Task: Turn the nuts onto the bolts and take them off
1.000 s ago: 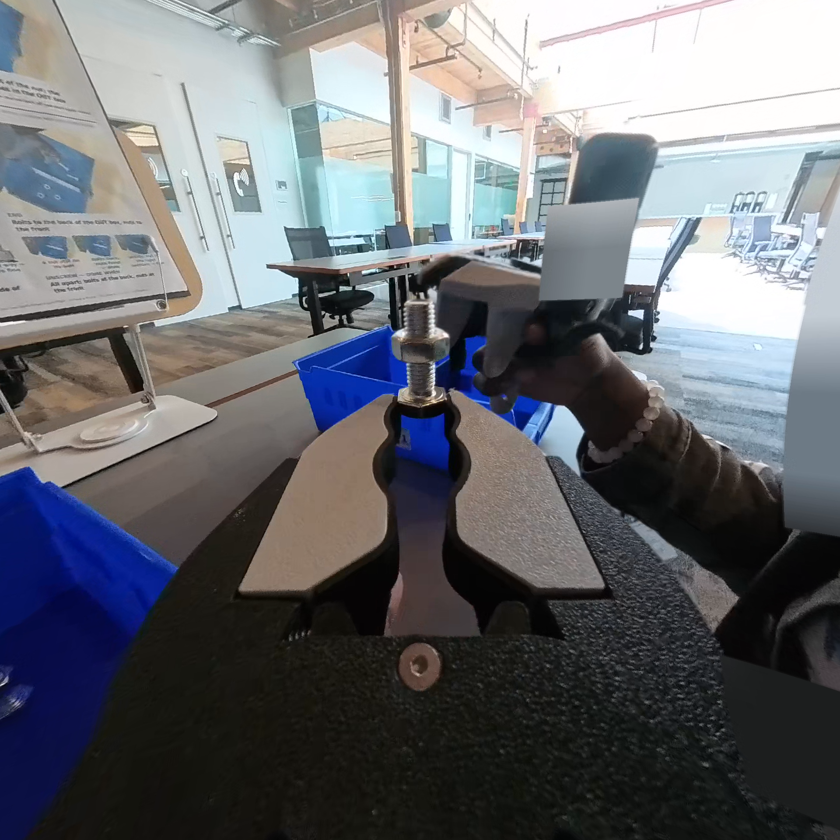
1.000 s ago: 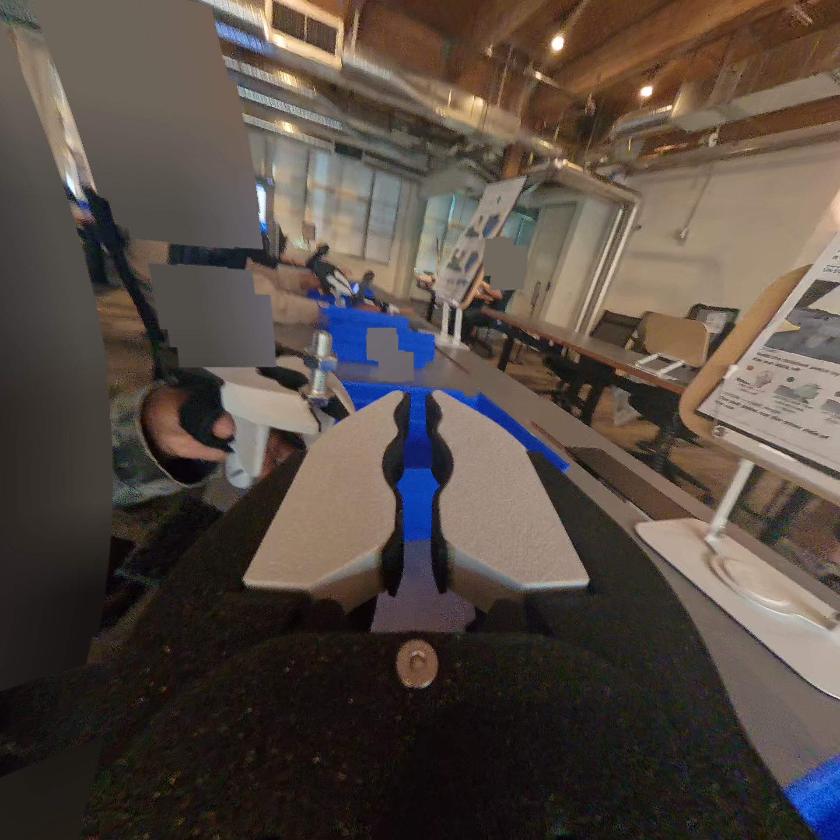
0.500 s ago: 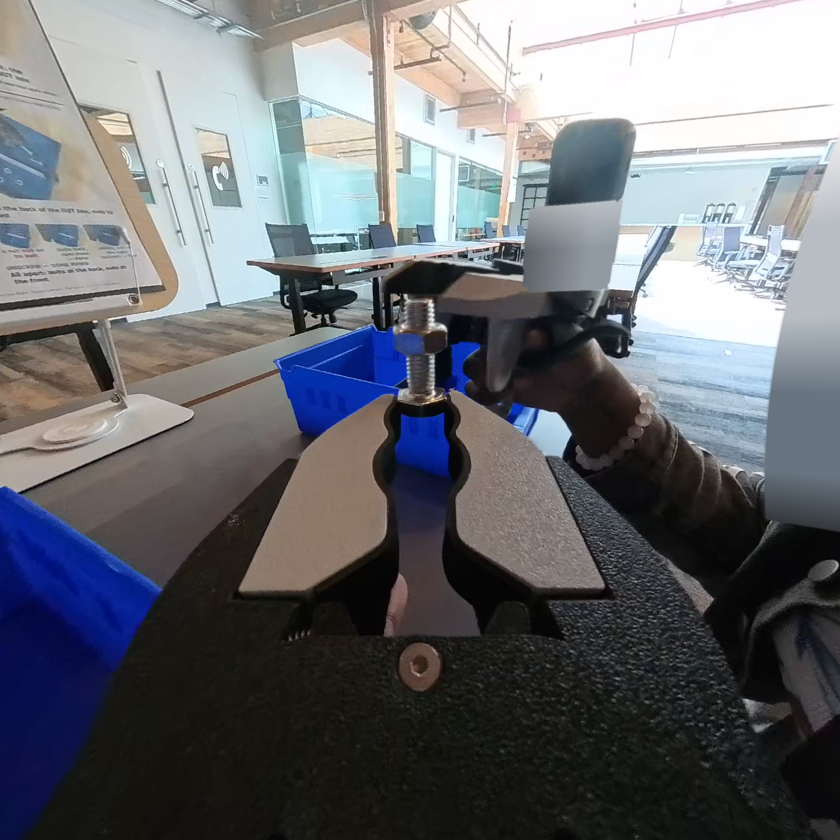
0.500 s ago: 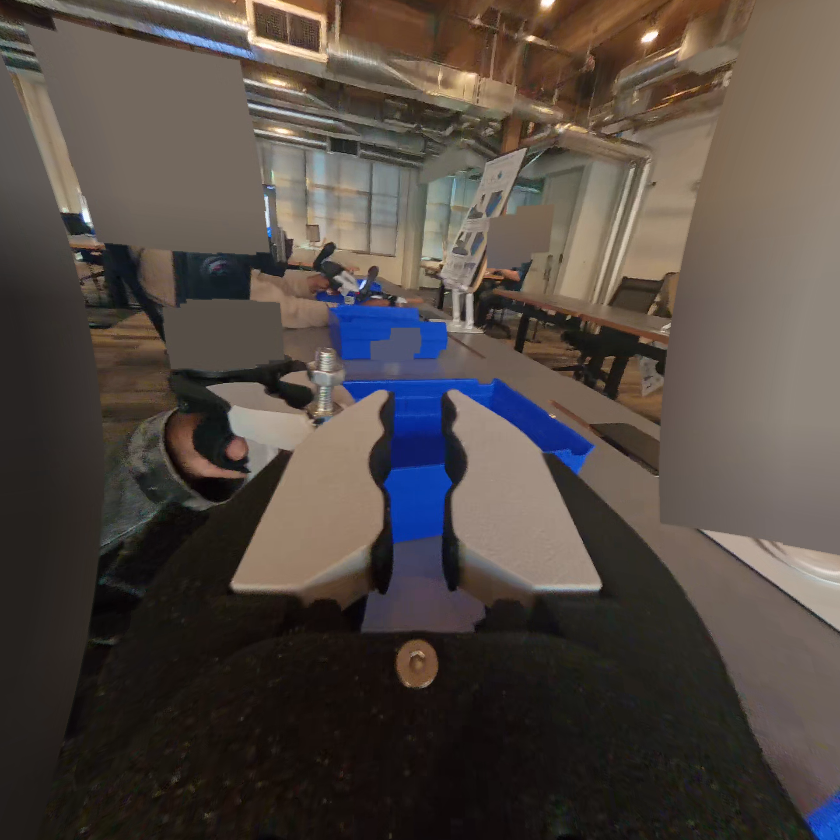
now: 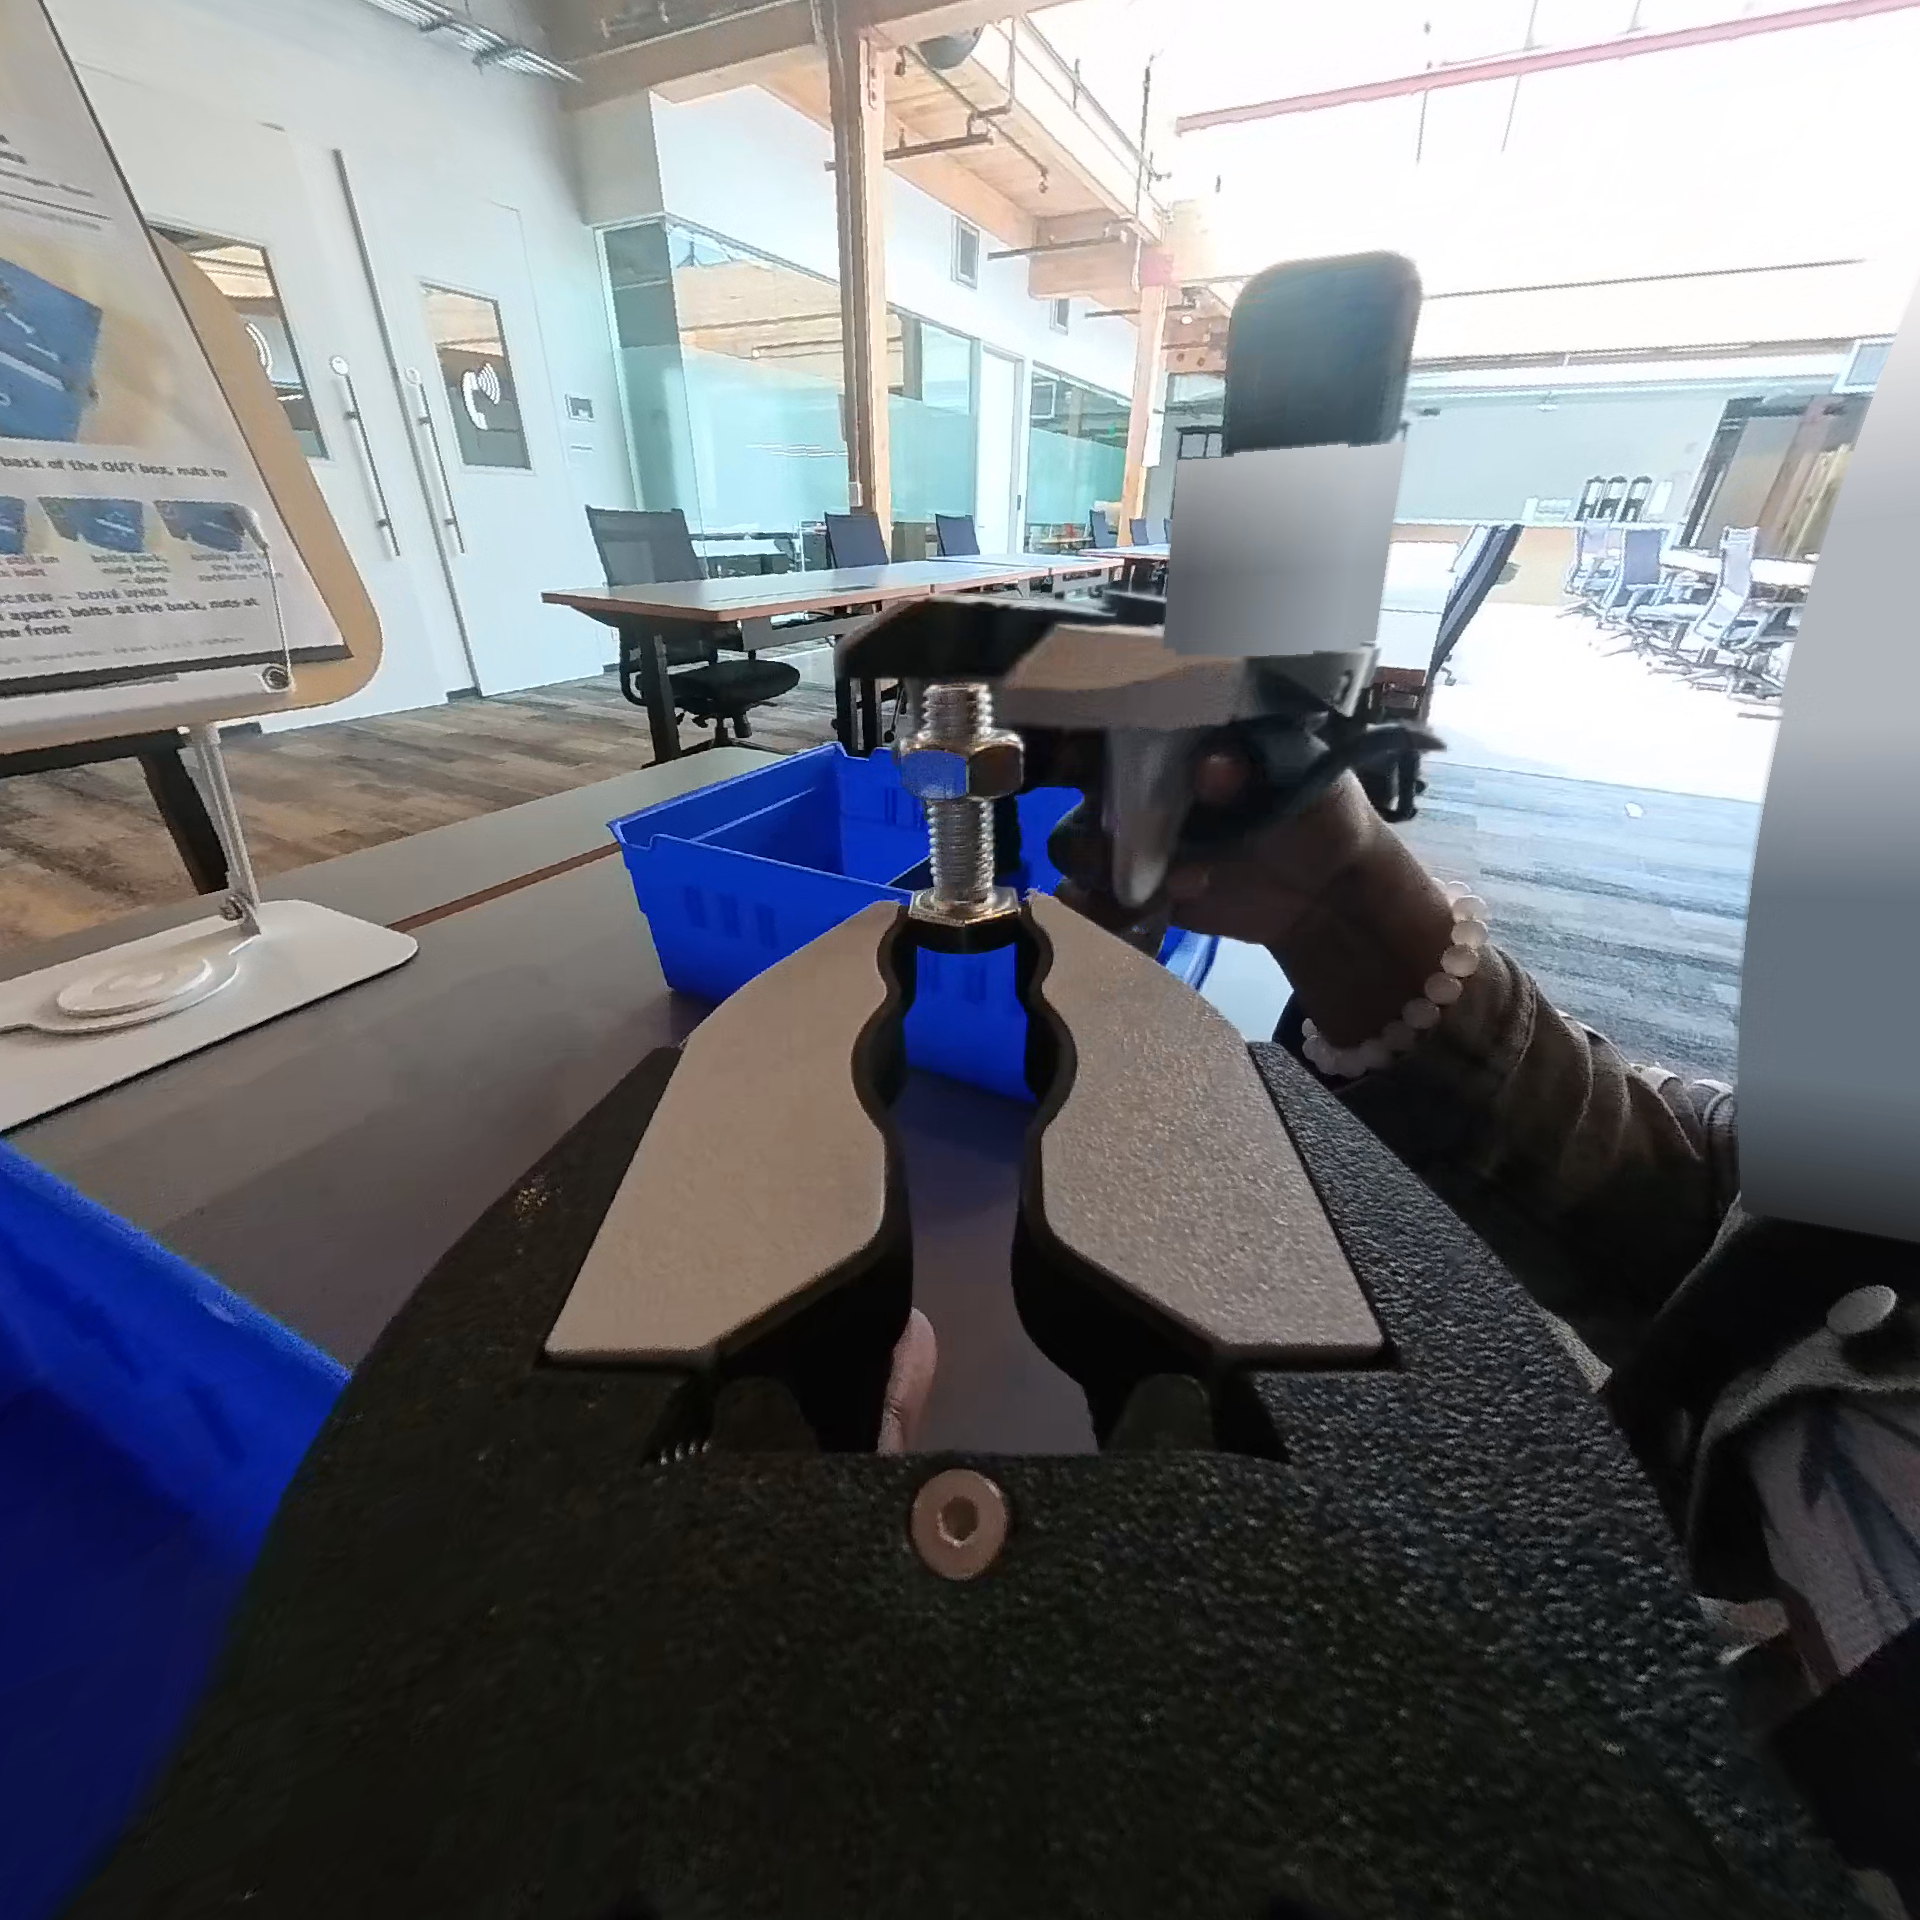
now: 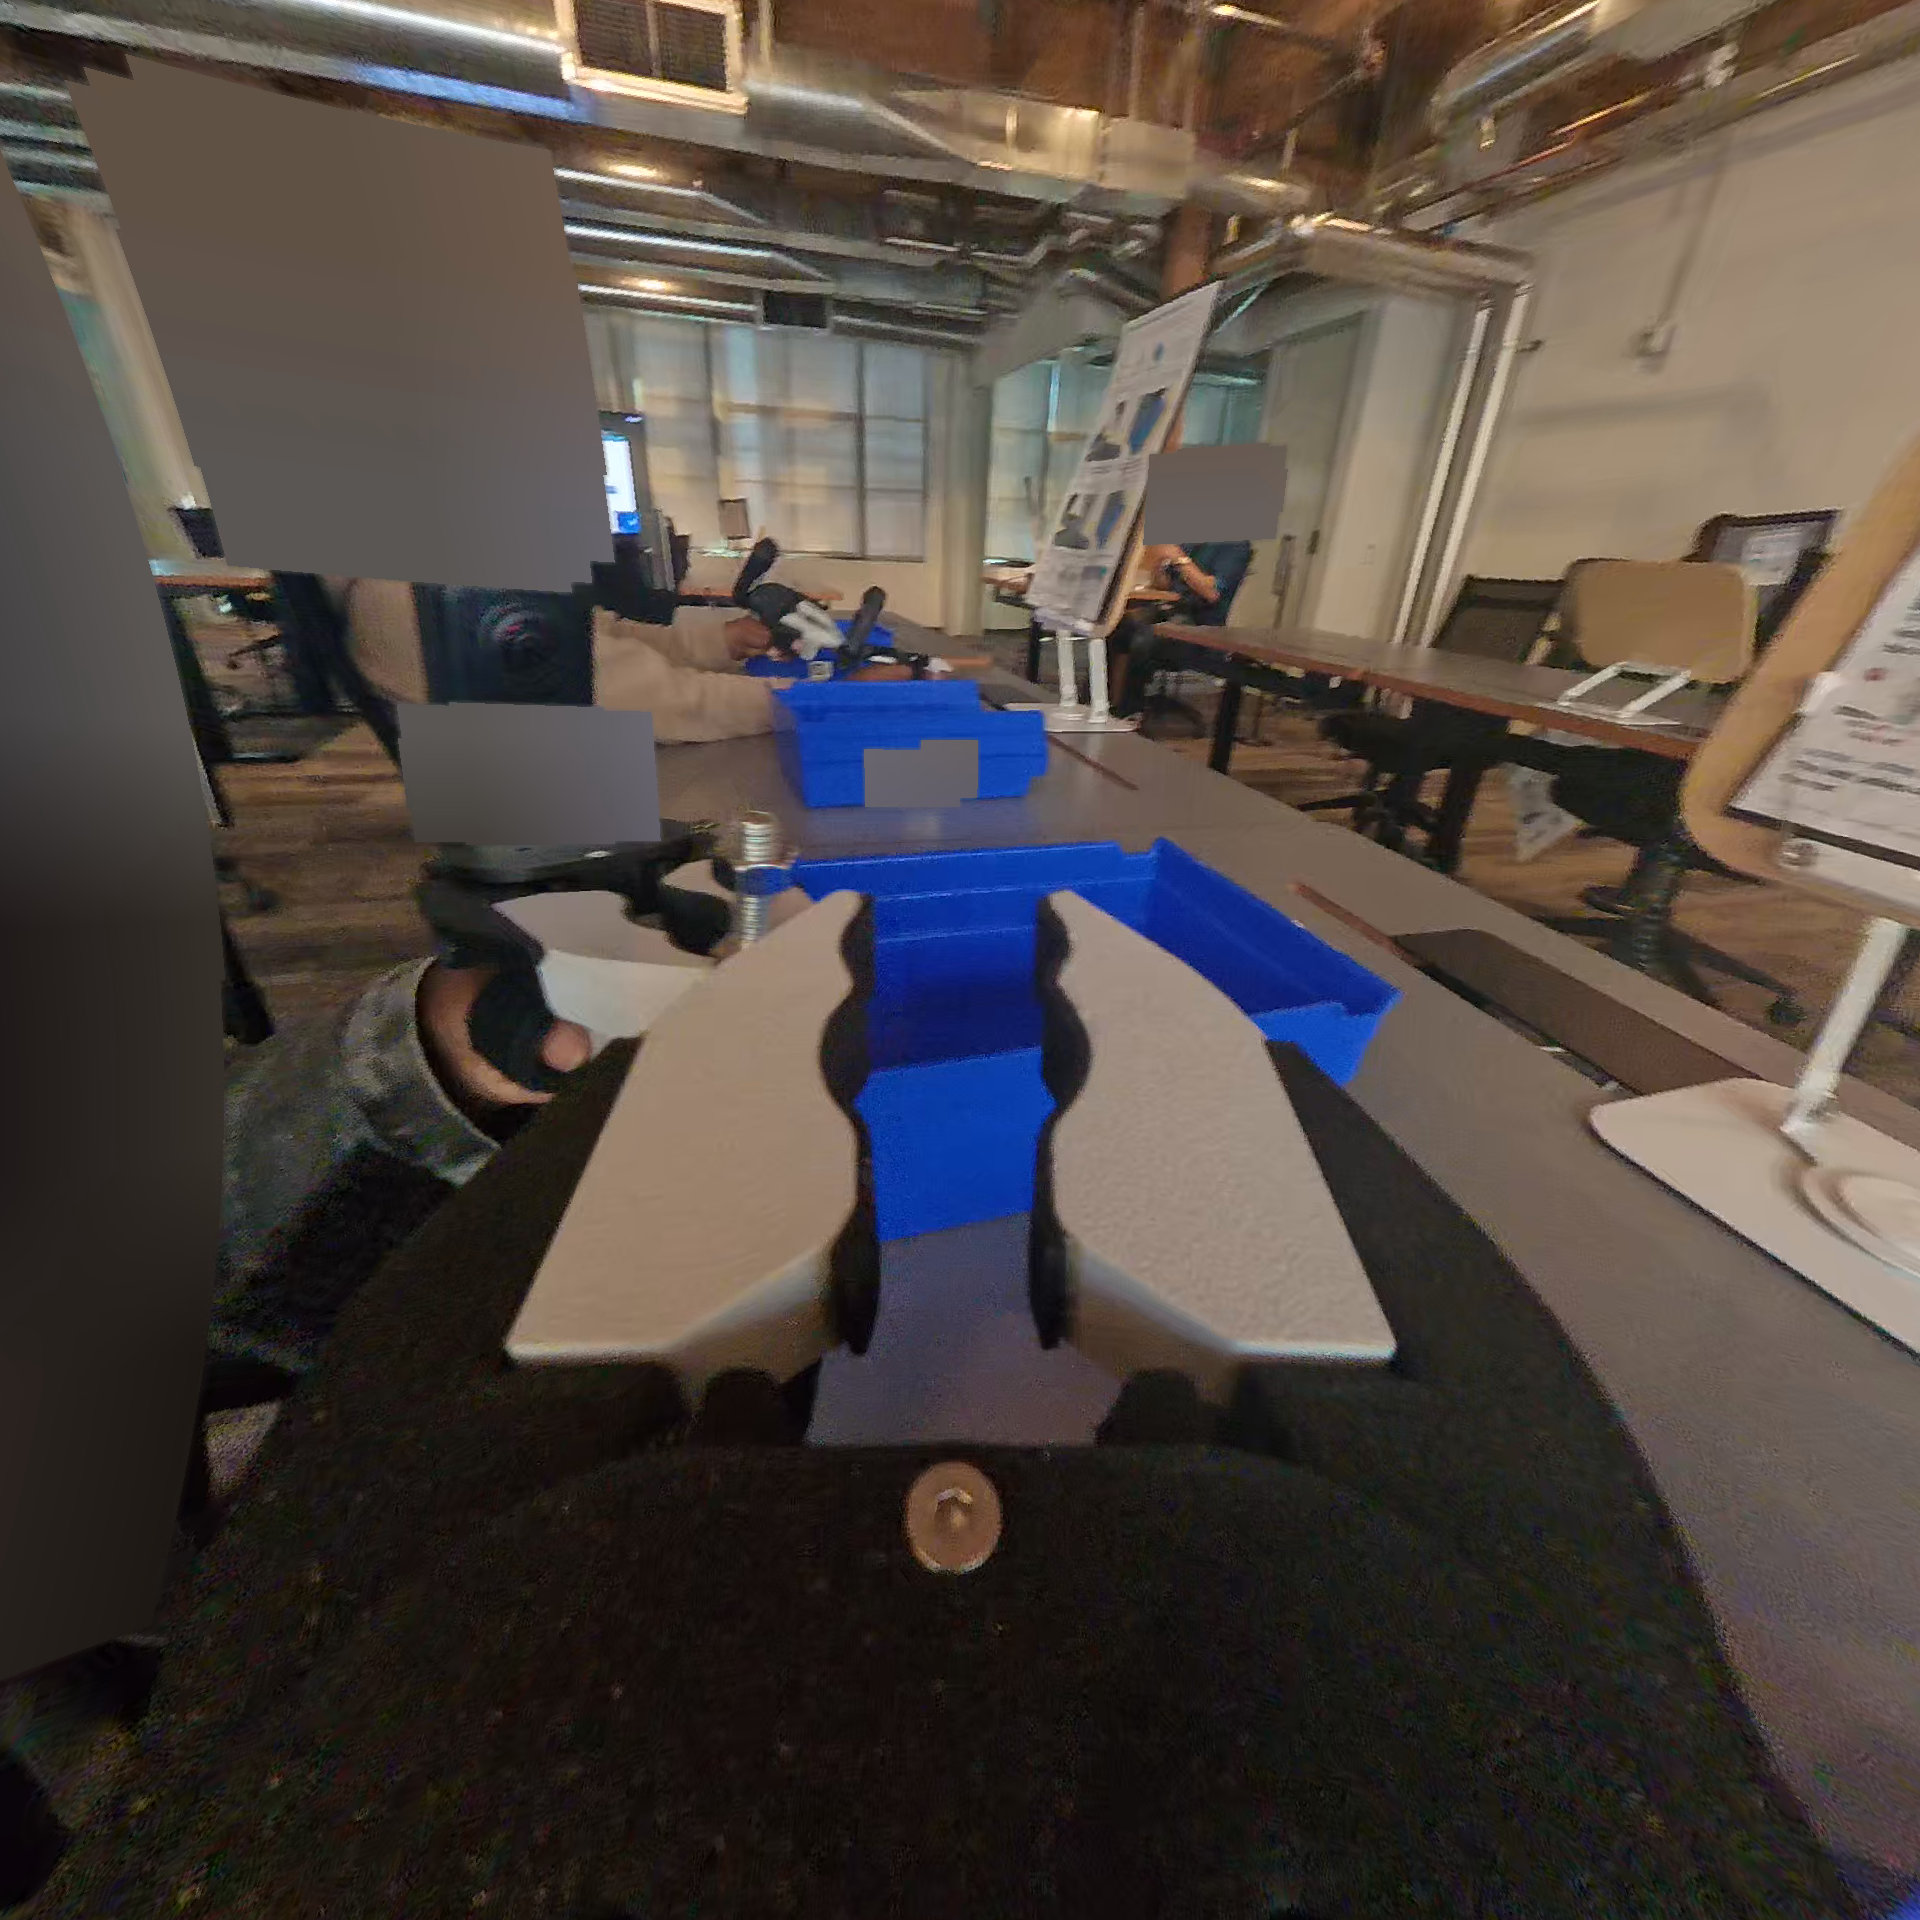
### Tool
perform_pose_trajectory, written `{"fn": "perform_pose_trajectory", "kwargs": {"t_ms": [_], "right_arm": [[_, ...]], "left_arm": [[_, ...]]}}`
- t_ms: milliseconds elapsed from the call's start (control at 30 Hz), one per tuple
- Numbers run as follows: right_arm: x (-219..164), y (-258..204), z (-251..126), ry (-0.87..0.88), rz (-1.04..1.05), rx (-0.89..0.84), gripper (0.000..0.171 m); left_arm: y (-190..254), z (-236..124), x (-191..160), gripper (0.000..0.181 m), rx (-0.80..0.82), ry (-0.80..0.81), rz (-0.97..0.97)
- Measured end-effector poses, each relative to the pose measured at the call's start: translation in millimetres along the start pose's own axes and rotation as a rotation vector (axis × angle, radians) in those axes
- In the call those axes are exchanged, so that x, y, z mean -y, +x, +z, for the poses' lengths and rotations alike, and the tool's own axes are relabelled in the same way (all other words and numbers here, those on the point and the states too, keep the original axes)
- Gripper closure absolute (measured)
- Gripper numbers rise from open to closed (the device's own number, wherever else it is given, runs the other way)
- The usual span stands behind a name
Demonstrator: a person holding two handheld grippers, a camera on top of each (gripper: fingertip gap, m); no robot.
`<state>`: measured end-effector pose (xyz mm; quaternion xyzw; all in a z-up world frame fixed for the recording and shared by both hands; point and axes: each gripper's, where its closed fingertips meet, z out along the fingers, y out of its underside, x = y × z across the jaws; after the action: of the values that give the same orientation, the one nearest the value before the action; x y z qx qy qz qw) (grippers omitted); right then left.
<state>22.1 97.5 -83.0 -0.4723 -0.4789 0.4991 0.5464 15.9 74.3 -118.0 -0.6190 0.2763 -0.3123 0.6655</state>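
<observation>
Widening since a second ago, the right gripper [image 6: 951,914] is now seen spread and empty, brought beside the nut [image 5: 958,767], which sits high on the bolt [image 5: 956,831]. The bolt is held upright by its head in the left gripper [image 5: 961,920], closed on it. A turn on the nut is judged next. Behind, at 12 o'clock, a blue bin [image 5: 748,883] rests on the dark table [image 5: 436,1039]; a sign stand [image 5: 187,966] at 10. An open office with desks is seen beyond.
</observation>
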Motion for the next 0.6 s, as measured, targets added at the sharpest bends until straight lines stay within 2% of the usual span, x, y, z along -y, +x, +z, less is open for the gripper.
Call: {"fn": "perform_pose_trajectory", "kwargs": {"t_ms": [100,167,267,300,333,367,400,467,600], "right_arm": [[-5.5,-19.6,16.7,-0.054,-0.024,0.074,0.115],[-7.4,-24.6,26.0,-0.07,-0.036,0.081,0.107],[-6.6,-17.3,24.0,-0.066,-0.033,0.058,0.11],[-6.1,-15.9,18.8,-0.061,-0.02,0.069,0.116],[-5.9,-10.5,12.7,-0.055,-0.012,0.049,0.124],[-3.9,-2.6,6.6,-0.033,-0.016,0.011,0.15],[-1.4,0.7,2.3,-0.011,-0.016,0.001,0.158],[-0.6,-7.5,3.7,-0.014,0.002,0.055,0.156],[-4.8,-27.0,22.2,-0.059,-0.023,0.122,0.126]], "left_arm": [[1.9,3.2,-1.4,0.164,-0.003,-0.004,0.009],[5.3,4.9,-2.6,0.164,-0.017,-0.011,0.011],[4.1,3.4,-0.1,0.164,-0.006,-0.002,0.011],[1.8,1.8,1.5,0.164,-0.002,0.004,0.0],[1.4,0.0,3.1,0.164,-0.012,0.012,-0.004],[0.7,-1.6,4.0,0.164,-0.012,0.015,-0.007],[-0.5,-2.2,3.3,0.164,-0.004,0.008,-0.003],[0.4,-1.5,1.4,0.164,-0.005,-0.002,0.007],[2.2,0.6,1.7,0.164,-0.007,0.007,0.011]]}}
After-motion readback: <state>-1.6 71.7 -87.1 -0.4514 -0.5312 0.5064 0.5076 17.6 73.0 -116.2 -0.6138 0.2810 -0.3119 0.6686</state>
